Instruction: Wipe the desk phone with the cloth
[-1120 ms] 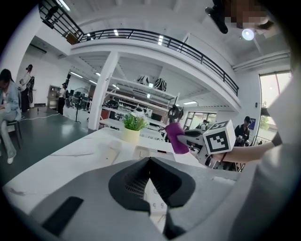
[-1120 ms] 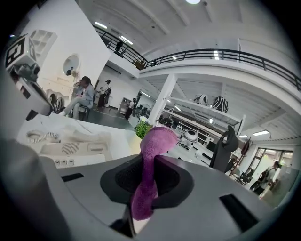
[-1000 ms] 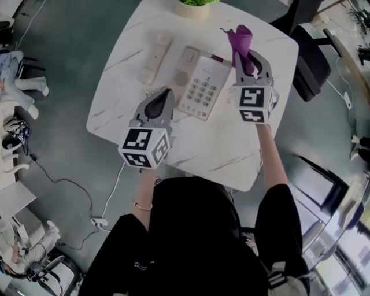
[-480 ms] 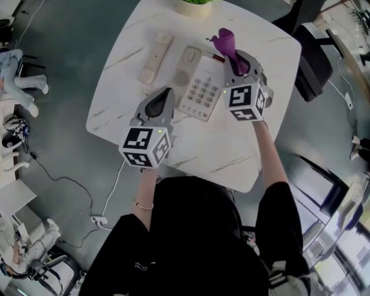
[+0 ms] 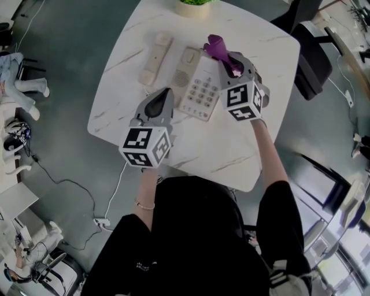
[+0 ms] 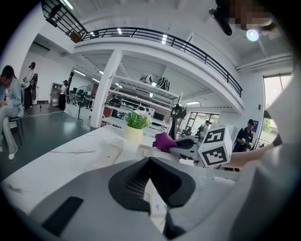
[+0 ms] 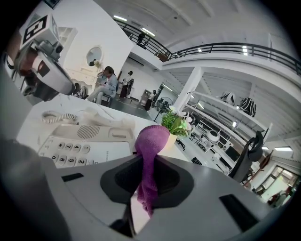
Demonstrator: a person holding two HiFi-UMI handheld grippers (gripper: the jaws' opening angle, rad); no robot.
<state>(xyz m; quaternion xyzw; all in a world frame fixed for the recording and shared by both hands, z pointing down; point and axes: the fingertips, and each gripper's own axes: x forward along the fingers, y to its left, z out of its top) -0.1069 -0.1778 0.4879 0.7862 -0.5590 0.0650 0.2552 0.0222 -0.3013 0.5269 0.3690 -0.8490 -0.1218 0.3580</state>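
The beige desk phone [image 5: 199, 81] lies on the white marble table [image 5: 231, 144], its handset [image 5: 155, 58] off the cradle to its left. My right gripper [image 5: 227, 58] is shut on a purple cloth [image 5: 215, 46], and the bunched cloth hangs over the phone's far right corner. In the right gripper view the cloth [image 7: 151, 146] stands up between the jaws, with the keypad [image 7: 80, 141] just left of it. My left gripper [image 5: 166, 91] is shut on nothing and hovers at the phone's near left edge. In the left gripper view the phone shows past the jaws of that gripper [image 6: 150, 162].
A potted plant [image 5: 193, 6] stands at the table's far edge. A black chair [image 5: 309, 58] is beside the table on the right. Cables run over the floor at the left. People sit and stand far off in the hall.
My right gripper has carried the cloth left and down, from beyond the phone's right side to its far right corner. The left gripper has stayed put.
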